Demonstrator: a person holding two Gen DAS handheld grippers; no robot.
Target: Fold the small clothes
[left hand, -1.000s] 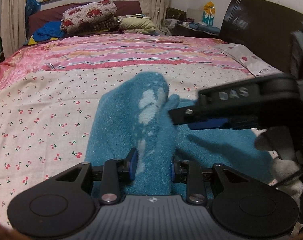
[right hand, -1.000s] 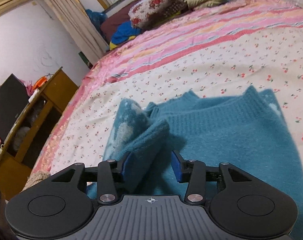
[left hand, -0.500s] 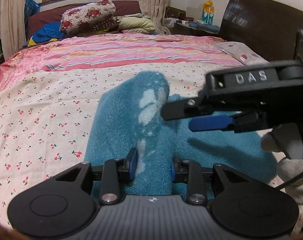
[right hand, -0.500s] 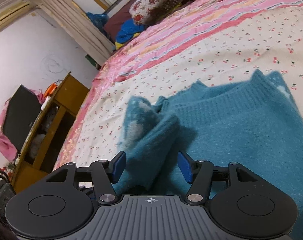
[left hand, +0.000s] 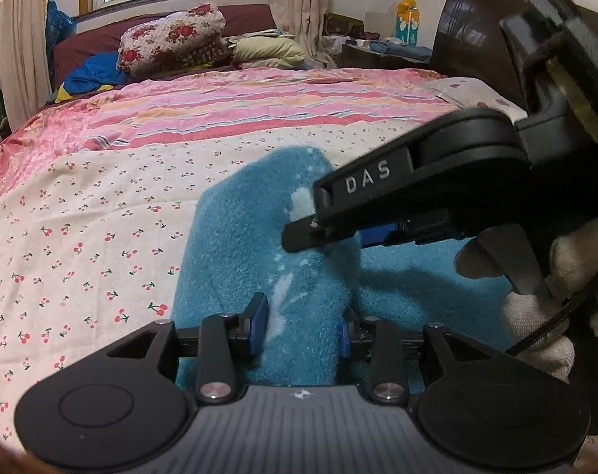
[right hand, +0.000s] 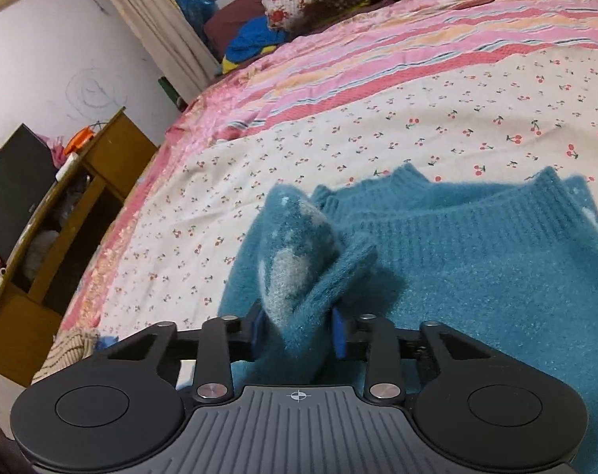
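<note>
A fluffy teal sweater (right hand: 496, 276) lies flat on the cherry-print sheet, neckline away from me. Its sleeve (right hand: 295, 260), flecked with white patches, is lifted into a ridge over the body. My right gripper (right hand: 297, 331) is closing, and its blue pads press the near end of that ridge. In the left wrist view the same sleeve (left hand: 299, 296) rises between the pads of my left gripper (left hand: 301, 331), which pinch it while the jaws ease open slightly. The right gripper (left hand: 322, 241) reaches in from the right, held by a white-gloved hand (left hand: 536, 316), its fingertips at the sleeve.
The bed (left hand: 81, 237) carries a pink striped blanket (left hand: 259, 106) farther back, then floral pillows (left hand: 172, 35) and a blue cloth. A dark headboard (left hand: 476, 39) stands at the right. Beside the bed's left edge is a wooden cabinet (right hand: 81, 205).
The right gripper opened wider, slid left along the sleeve and then closed on the raised fold. The left gripper kept its place and its hold.
</note>
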